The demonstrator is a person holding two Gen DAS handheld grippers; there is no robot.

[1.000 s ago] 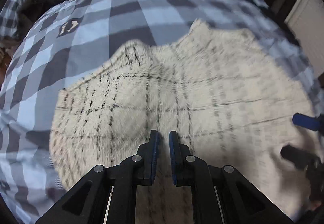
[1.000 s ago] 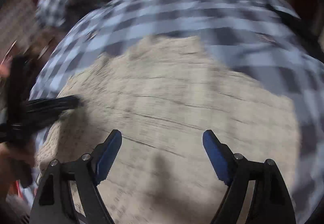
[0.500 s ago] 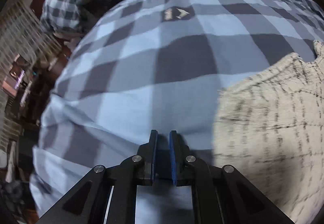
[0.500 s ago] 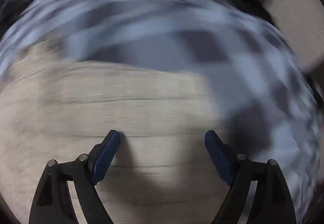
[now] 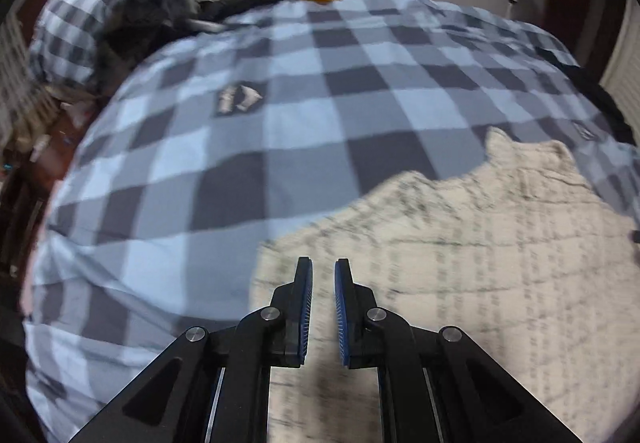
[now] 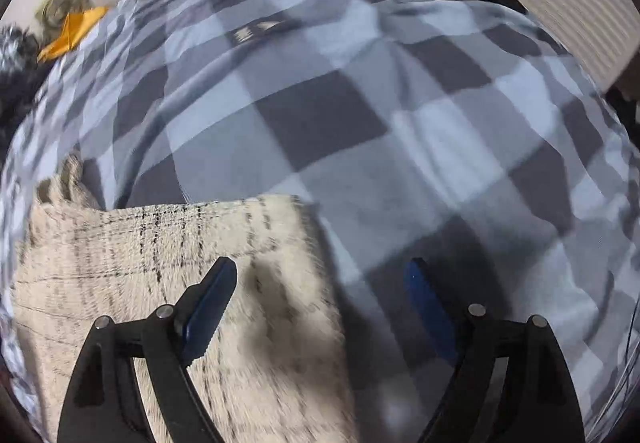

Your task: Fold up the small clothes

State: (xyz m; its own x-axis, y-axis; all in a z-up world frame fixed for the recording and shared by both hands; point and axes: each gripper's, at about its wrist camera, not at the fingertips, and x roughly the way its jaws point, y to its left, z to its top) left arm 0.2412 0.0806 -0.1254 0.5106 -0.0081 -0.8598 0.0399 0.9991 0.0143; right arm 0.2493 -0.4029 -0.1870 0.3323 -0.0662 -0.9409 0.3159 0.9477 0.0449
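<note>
Right claw point(image 6: 320, 303) gapes over the cream garment's point(image 6: 168, 283) right edge on the bed point(image 6: 360, 103); left claw point(image 5: 323, 307) hovers nearly closed, empty (I'd pinch low, catching both layers).

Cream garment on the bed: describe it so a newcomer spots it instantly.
Find the blue-and-grey checked duvet covering the bed. On its near side lies the cream garment, spread flat. It is fuzzy, off-white with thin dark grid lines, unlike the duvet's broad checks.
</note>
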